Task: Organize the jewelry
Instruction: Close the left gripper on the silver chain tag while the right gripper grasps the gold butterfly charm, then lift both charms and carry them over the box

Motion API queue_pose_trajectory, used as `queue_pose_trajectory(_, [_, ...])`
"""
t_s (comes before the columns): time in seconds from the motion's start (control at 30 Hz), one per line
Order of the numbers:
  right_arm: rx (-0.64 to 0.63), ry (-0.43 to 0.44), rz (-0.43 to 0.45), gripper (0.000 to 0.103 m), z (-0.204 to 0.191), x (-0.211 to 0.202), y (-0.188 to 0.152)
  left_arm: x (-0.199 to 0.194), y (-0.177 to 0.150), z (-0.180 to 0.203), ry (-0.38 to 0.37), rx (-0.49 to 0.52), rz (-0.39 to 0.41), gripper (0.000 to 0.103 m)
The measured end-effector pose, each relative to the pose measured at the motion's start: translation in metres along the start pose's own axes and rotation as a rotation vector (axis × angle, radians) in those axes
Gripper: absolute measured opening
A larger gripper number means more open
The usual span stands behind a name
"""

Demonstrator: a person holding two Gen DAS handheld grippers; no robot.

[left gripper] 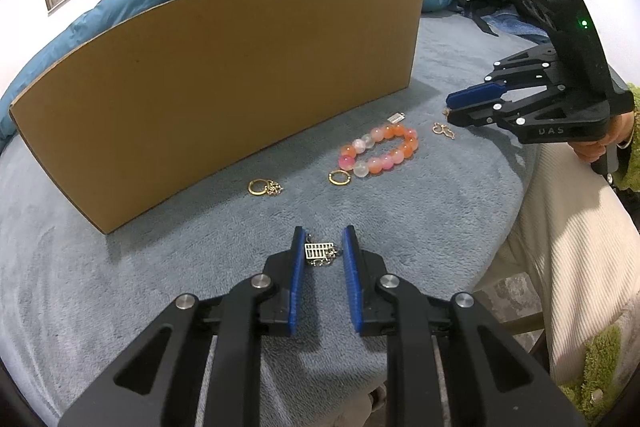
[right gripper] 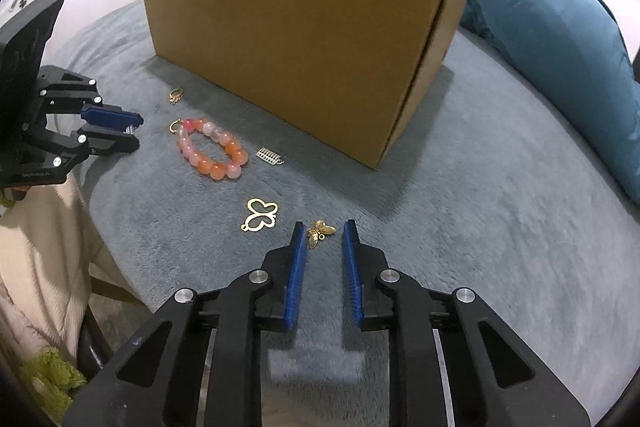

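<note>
**Both grippers poised over charms, nothing boxed yet as far as I can see**

My left gripper (left gripper: pixel 323 241) sits at the bottom centre of its view, jaws parted about a charm's width, straddling a small silver abacus-shaped charm on a chain (left gripper: pixel 320 251) that lies on the grey plush blanket (left gripper: pixel 400 211). The blue pads flank it but I cannot say they touch it; it is not held.

My right gripper (right gripper: pixel 323 237) is likewise partly open at the bottom centre of its view, with a small gold butterfly charm (right gripper: pixel 319 231) lying between the fingertips, nearer the left pad, not clamped.

Outward from there: a flat gold butterfly-outline pendant (right gripper: pixel 261 214) lies just left of the right gripper. Further up and left are a second silver abacus-shaped charm (right gripper: pixel 270 155), a bracelet of pink and orange glass beads (right gripper: pixel 212 149) with a gold hoop ring (left gripper: pixel 339 177) touching one end, and a gold ring with a small cluster (left gripper: pixel 264 187) nearer the box. The brown cardboard box (right gripper: pixel 296 59) stands behind them all, across the upper middle of both frames; its inside is hidden from me.

I judge the task barely begun: every piece I can see is loose on the blanket, and seven remain to go in.
</note>
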State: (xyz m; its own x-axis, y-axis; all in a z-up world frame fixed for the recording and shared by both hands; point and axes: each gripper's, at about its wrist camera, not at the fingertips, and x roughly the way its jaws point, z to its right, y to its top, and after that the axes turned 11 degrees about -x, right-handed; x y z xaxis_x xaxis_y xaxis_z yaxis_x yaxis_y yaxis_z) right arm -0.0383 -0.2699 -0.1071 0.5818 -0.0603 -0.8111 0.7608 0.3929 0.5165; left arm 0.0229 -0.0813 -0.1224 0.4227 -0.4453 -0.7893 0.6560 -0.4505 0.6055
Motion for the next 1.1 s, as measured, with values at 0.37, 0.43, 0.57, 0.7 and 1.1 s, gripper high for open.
queue_pose_trajectory(0.37, [0.019,0.049,-0.012,0.013,0.007,0.007,0.002,0.001,0.001,0.0,0.0,-0.003,0.003,0.018])
queue_pose_trajectory(0.43, [0.028,0.05,-0.008,0.013,0.008,0.004,0.002,0.0,0.001,0.0,0.0,-0.002,0.005,0.018])
queue_pose_trajectory(0.57, [0.037,0.041,-0.002,0.013,0.008,0.0,0.001,-0.003,0.001,0.001,0.003,0.001,0.013,0.018])
queue_pose_trajectory(0.7, [0.042,0.031,0.004,0.013,0.008,-0.006,0.001,-0.007,0.002,0.004,0.007,0.004,0.027,0.017])
queue_pose_trajectory(1.1, [0.063,-0.029,0.075,0.013,0.003,-0.045,0.008,-0.047,0.011,0.011,0.017,-0.001,0.116,0.017])
